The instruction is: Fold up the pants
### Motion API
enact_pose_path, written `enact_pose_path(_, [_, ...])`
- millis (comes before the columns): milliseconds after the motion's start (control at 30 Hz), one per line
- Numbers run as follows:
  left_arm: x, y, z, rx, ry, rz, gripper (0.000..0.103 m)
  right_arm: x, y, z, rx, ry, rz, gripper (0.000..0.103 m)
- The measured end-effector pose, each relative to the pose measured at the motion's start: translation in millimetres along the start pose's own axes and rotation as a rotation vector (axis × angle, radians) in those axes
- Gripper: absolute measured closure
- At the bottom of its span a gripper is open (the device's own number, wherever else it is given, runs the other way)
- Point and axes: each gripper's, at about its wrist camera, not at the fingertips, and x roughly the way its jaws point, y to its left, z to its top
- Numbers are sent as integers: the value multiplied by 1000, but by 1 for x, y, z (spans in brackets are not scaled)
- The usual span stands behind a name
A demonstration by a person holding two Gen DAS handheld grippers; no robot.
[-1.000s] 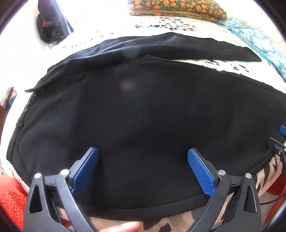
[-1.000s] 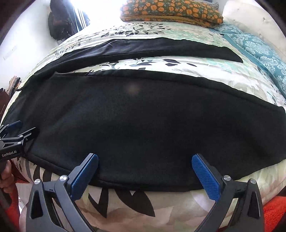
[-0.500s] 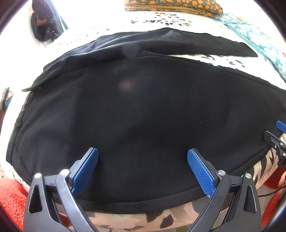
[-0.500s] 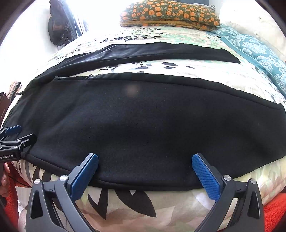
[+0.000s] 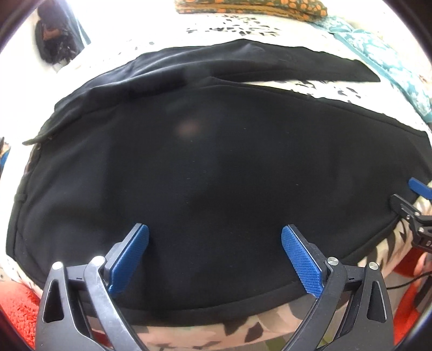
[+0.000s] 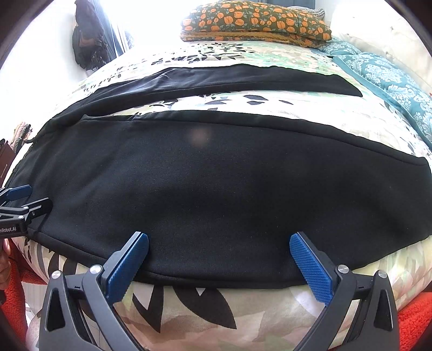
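Note:
Black pants (image 5: 216, 167) (image 6: 216, 189) lie spread flat on a bed, waistband to the left, the two legs running right with a strip of quilt between them. My left gripper (image 5: 214, 235) hovers open over the near leg close to the waist end, its blue pads above the near hem. My right gripper (image 6: 218, 243) is open too, over the near edge of the same leg further along. Each gripper shows at the edge of the other's view: the right gripper (image 5: 413, 205), the left gripper (image 6: 19, 202). Nothing sits between either pair of fingers.
The leaf-print quilt (image 6: 243, 100) covers the bed. A folded orange-flowered blanket (image 6: 256, 24) and a teal patterned cloth (image 6: 391, 83) lie at the far side. A dark bag (image 6: 86, 46) hangs at the far left. Red carpet (image 6: 413, 324) lies below the bed's near edge.
Both grippers have drawn slightly nearer the pants and the views tilted down a little. The pants lie as before; both stay open.

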Motion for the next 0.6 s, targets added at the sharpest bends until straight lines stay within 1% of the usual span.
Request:
enact_pose_path(67, [-9, 6, 9, -20, 0, -66, 4, 0, 0, 0, -1, -1, 0, 0])
enact_pose_path(100, [-17, 14, 18, -42, -23, -87, 4, 0, 0, 0, -1, -3, 0, 0])
enact_pose_path(133, [-25, 25, 31, -68, -56, -84, 4, 0, 0, 0, -1, -4, 0, 0])
enact_pose_path(200, [-39, 55, 63, -126, -130, -44, 4, 0, 0, 0, -2, -7, -1, 0])
enact_pose_path(233, [-42, 72, 81, -154, -154, -22, 4, 0, 0, 0, -3, -8, -2, 0])
enact_pose_path(300, [-39, 110, 118, -208, -184, 34, 4, 0, 0, 0, -4, -6, -3, 0])
enact_pose_path(333, [-32, 132, 137, -230, -192, 70, 4, 1, 1, 1, -4, -4, -4, 0])
enact_pose_path(367, [-23, 152, 149, -258, -194, 117, 4, 1, 1, 1, -3, -3, -5, 0])
enact_pose_path(433, [-1, 184, 169, -330, -171, 195, 4, 2, 1, 2, -2, -2, -8, 0])
enact_pose_path(500, [27, 205, 173, -378, -125, 226, 4, 3, 2, 3, -1, -1, -12, 0])
enact_pose_path(567, [64, 215, 172, -371, -33, 246, 4, 4, 2, 3, -1, -2, -13, 0])
enact_pose_path(600, [81, 216, 168, -354, 4, 273, 3, 4, 2, 3, -2, -1, -12, 0])
